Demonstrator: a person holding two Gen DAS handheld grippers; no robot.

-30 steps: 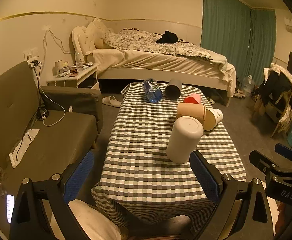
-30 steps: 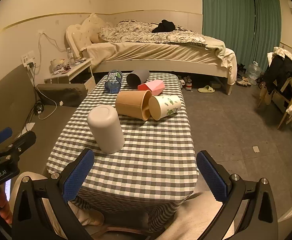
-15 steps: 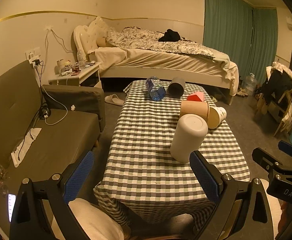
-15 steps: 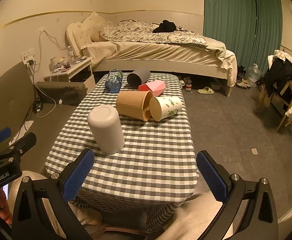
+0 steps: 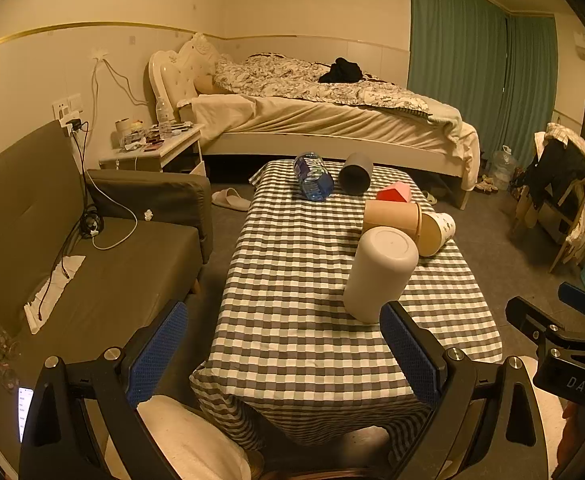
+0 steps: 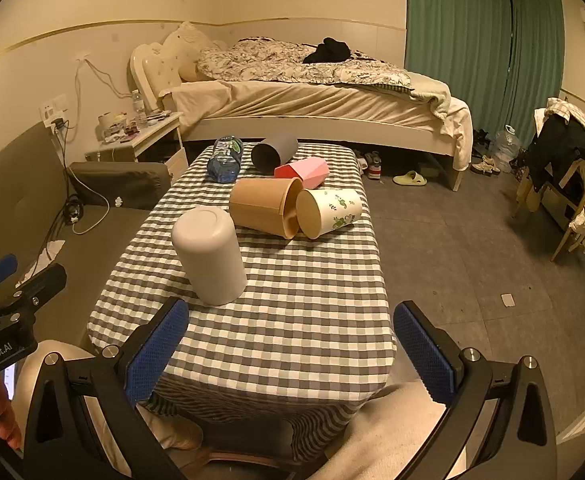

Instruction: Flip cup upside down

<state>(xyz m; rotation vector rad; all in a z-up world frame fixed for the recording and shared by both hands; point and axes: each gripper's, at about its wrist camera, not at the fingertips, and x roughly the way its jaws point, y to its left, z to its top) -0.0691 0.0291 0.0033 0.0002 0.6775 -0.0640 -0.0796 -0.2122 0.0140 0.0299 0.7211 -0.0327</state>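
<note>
Both grippers are released and carry nothing: the left gripper (image 5: 284, 354) and the right gripper (image 6: 290, 352) each hang with blue pads spread wide above the near end of the checked table (image 6: 312, 320), clear of every item on it. Taking the white cup (image 6: 209, 255) as reference, it stands mouth-down on the cloth with its closed base uppermost, on the left half of the table and nearest the grippers; in the left wrist view the same cup (image 5: 380, 274) sits just beyond the left gripper's right-hand pad. Beyond the white cup, a tan cup (image 6: 264, 206) lies on its side, its open mouth touching a leaf-patterned cup (image 6: 328, 213), also on its side. Further beyond lie a pink faceted cup (image 6: 304, 169), a dark grey cup (image 6: 273, 153) with its mouth facing the cameras, and a water bottle (image 6: 224, 159), all tipped over. Far behind these stands a bed (image 6: 312, 96). To the left of the white cup, off the table, is a dark sofa (image 5: 92, 264).
</note>
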